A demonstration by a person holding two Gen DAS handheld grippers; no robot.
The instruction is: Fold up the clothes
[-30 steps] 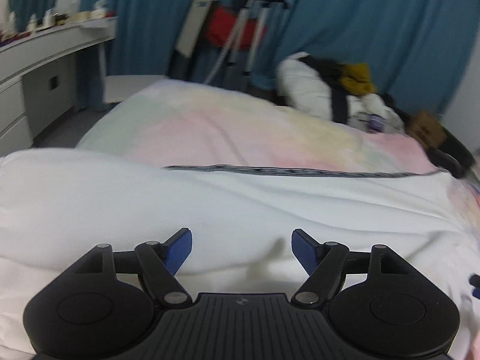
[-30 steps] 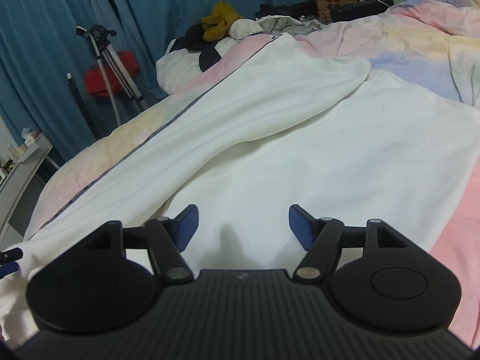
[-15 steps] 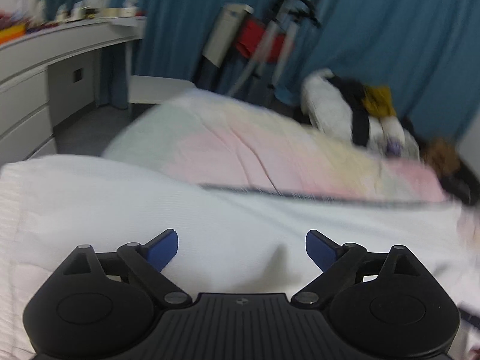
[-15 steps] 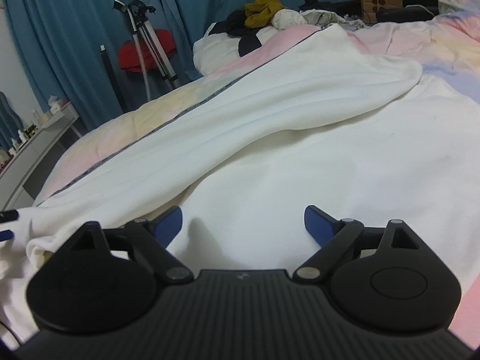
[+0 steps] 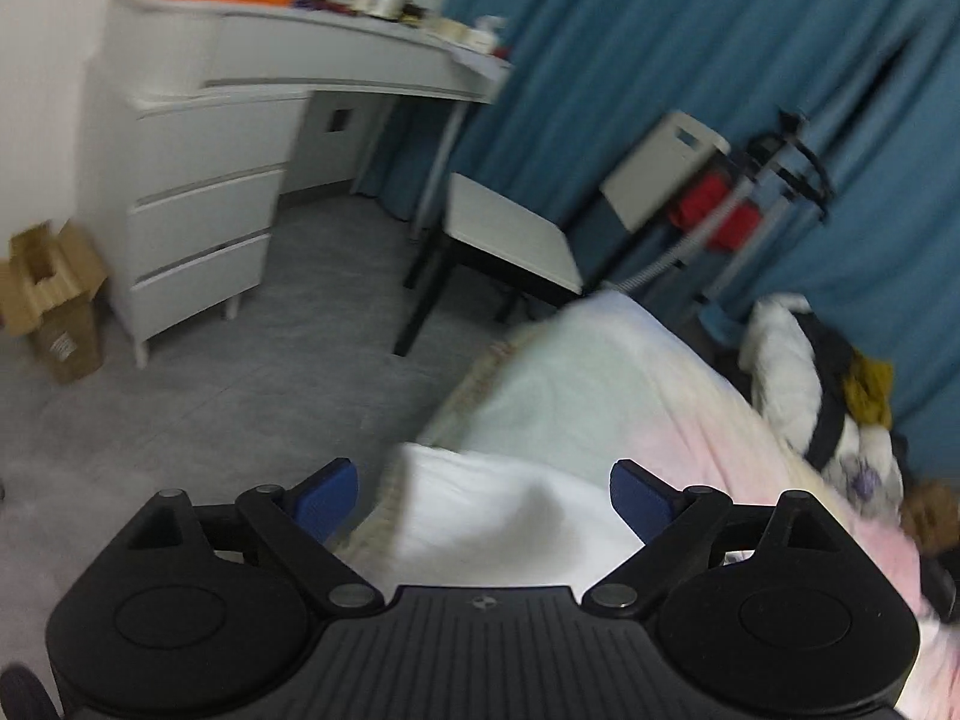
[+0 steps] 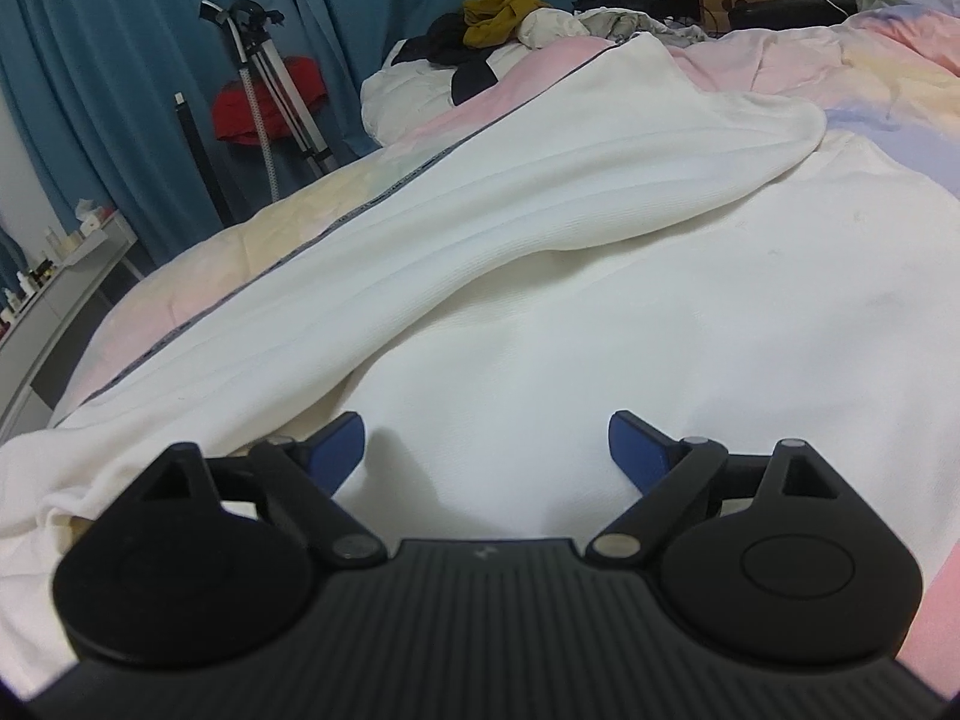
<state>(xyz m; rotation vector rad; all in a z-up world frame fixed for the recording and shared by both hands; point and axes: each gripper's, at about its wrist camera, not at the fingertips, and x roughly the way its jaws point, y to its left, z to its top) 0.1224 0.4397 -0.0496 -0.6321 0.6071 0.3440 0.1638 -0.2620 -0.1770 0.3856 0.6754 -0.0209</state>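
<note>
A large white garment (image 6: 600, 276) lies spread on the pastel bed cover (image 6: 840, 60), with one long fold running diagonally across it and a dark trim along its far edge. My right gripper (image 6: 486, 444) is open and empty, low over the garment's near part. My left gripper (image 5: 483, 495) is open and empty, above the garment's ribbed end (image 5: 498, 498) at the corner of the bed (image 5: 600, 390). This view is blurred.
Beyond the bed corner lie grey floor (image 5: 240, 372), a white drawer desk (image 5: 198, 180), a chair (image 5: 510, 228) and a cardboard box (image 5: 48, 300). A pile of clothes (image 6: 510, 24) sits at the far bed edge. A tripod (image 6: 270, 78) stands by blue curtains (image 5: 660, 30).
My left gripper has swung left and lifted, from over the garment's middle to its end at the bed corner, jaws wider. My right gripper has opened a little wider and stayed over the garment.
</note>
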